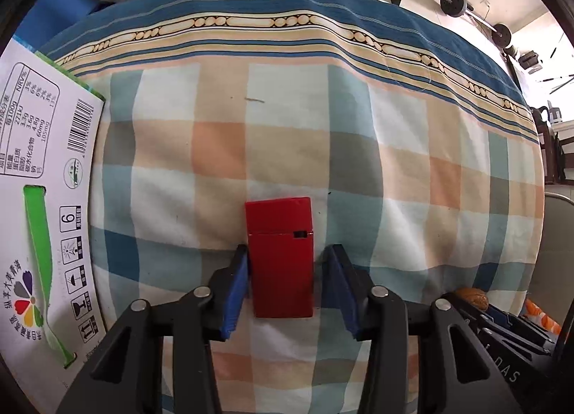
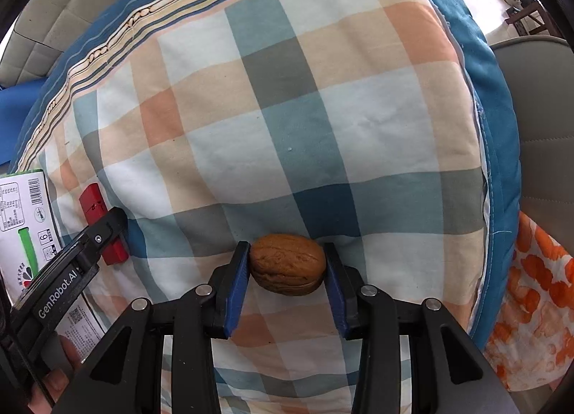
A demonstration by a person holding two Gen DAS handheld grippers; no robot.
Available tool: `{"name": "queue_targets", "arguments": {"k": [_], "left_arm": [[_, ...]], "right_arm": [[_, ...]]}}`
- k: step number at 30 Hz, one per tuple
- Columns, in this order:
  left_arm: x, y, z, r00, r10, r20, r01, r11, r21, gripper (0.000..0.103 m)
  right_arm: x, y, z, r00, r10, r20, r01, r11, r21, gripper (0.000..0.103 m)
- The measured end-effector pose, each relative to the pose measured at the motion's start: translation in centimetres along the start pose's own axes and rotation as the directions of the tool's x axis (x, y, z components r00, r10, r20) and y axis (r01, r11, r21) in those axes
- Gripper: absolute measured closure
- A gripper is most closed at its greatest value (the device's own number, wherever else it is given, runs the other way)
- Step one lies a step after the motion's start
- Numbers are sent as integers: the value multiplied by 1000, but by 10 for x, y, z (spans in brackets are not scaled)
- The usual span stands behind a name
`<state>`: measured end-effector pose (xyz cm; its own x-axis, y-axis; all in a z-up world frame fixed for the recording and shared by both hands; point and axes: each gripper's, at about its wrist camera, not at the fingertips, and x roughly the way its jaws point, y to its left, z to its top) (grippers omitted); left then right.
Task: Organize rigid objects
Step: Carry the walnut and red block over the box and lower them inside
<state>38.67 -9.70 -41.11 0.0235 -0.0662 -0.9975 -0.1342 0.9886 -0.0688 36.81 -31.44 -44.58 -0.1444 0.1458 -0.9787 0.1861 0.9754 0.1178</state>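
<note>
Going left to right: my left gripper (image 1: 285, 267) is straddling the red box (image 1: 280, 256) lying flat on the checked quilt (image 1: 358, 148). The left pad looks to be touching its long side, but there's a clear gap on the right, so it's spread, not clamped yet. My guess is the box is light, stiff and a bit slick, so I'd squeeze the long sides below the lid seam.

My right gripper (image 2: 287, 263) has the walnut (image 2: 287, 263) between its pads, both touching or very nearly; I honestly can't tell if it's pinched. It's hard and rounded, so it'll probably roll; grab across the ends.

The left view reads the white carton (image 1: 46, 177) clearly, while the right view shows the quilt's far blue edge.
</note>
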Motion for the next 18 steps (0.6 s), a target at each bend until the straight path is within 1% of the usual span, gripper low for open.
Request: {"name": "queue_targets", "arguments": {"k": [1,3,6,7,10,15,18], "left_arm": [[-1,-11,-2,1000,3,5,-3,1000,2,72],[-3,-5,-9,1000,-17,10,17,1000,1,72],[-6,0,-20,1000,-21,14,21,1000,10,72],[-10,6,-29,1000,-25,13,25,1000,16,72],[-20,2,-45,999,-50,20,50,999,22,72],[-57,3,-65,993,-86,86,80,995,64,72],[-94,11,-79,983,-104,151,89,991,101,72]], "right_arm": [[2,1,1,1000,-3,1,3,1000,-1,61],[5,10,1,1000,-15,5,15,1000,-6,61],[3,10,3,1000,-11,9,11,1000,-13,61],[3,12,1,1000,-9,2,9,1000,-19,61],[-3,17,-4,1000,-5,3,6,999,-42,61],[-21,28,-14,999,23,25,-21,997,-78,61],[-41,36,-24,997,48,55,-43,994,-98,61]]}}
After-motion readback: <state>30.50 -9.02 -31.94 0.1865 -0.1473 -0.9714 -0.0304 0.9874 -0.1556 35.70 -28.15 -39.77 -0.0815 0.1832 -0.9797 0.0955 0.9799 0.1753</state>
